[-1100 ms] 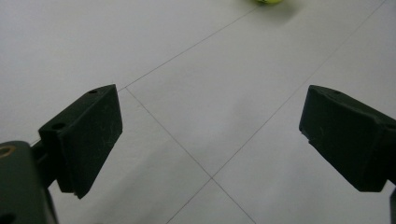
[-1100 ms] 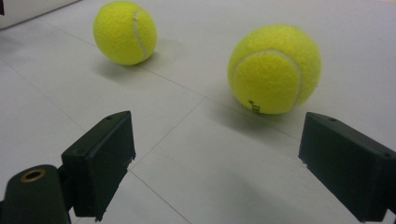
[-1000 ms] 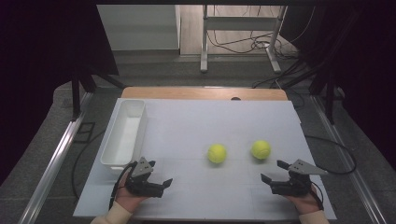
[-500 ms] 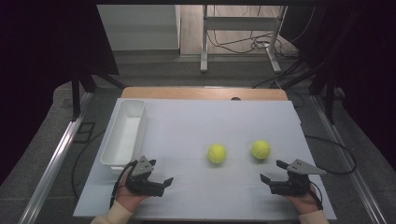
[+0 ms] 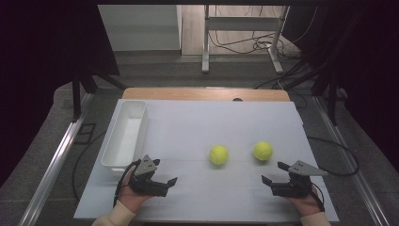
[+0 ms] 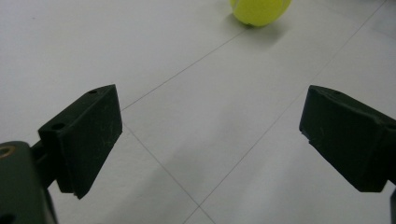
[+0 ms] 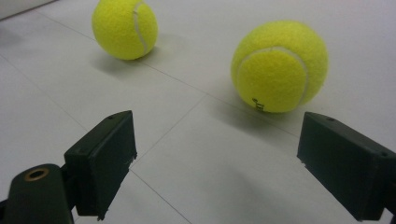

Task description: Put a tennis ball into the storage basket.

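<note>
Tennis balls, two of them, lie apart near the middle of the white worktop point(image 5: 197, 122): the left ball point(image 5: 219, 154) and the right ball point(image 5: 263, 150). A white bin point(image 5: 123, 136) stands along the left edge. The left gripper point(image 5: 165, 183) and right gripper point(image 5: 272, 175) are held near the front edge, jaws spread wide, nothing grasped. Reaching seems in hand; next, the right ball would need straddling, then clamping.
</note>
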{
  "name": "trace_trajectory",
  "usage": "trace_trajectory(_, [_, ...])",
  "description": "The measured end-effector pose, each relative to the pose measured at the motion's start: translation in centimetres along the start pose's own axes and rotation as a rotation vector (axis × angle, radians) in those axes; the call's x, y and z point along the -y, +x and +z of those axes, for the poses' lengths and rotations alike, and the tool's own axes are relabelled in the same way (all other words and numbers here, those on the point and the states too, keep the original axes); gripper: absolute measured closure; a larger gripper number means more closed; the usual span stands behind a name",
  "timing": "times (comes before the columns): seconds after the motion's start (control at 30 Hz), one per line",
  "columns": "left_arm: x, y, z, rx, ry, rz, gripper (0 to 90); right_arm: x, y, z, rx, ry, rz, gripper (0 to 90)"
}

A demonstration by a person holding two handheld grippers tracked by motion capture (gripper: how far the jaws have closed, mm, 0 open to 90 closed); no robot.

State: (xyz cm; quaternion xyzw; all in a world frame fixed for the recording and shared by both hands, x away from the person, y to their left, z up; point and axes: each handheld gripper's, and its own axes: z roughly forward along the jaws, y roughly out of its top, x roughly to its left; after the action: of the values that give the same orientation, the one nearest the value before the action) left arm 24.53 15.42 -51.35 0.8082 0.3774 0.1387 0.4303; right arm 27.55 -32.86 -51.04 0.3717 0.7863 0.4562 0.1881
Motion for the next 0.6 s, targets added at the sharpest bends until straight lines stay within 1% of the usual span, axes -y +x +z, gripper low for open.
trace_trajectory(0.33, [-1.2,-0.3,0.4,0.004,0.008,-0.005,6.7,-0.1,0.2,0.2,-0.004,0.007,-0.005,12.3])
trace_trajectory(0.47, [-1.7,-0.6,0.6,0.009,0.013,0.005,6.7,-0.2,0.2,0.5,-0.007,0.007,-0.015,12.4])
trace_trajectory(0.53, [-1.9,-0.7,0.7,0.017,0.01,-0.004,6.7,-0.3,0.2,0.5,-0.009,0.011,-0.019,12.4])
trace_trajectory(0.6, [-2.3,-0.7,0.8,0.035,0.003,-0.014,6.7,-0.2,0.3,0.5,-0.008,0.015,-0.021,12.3])
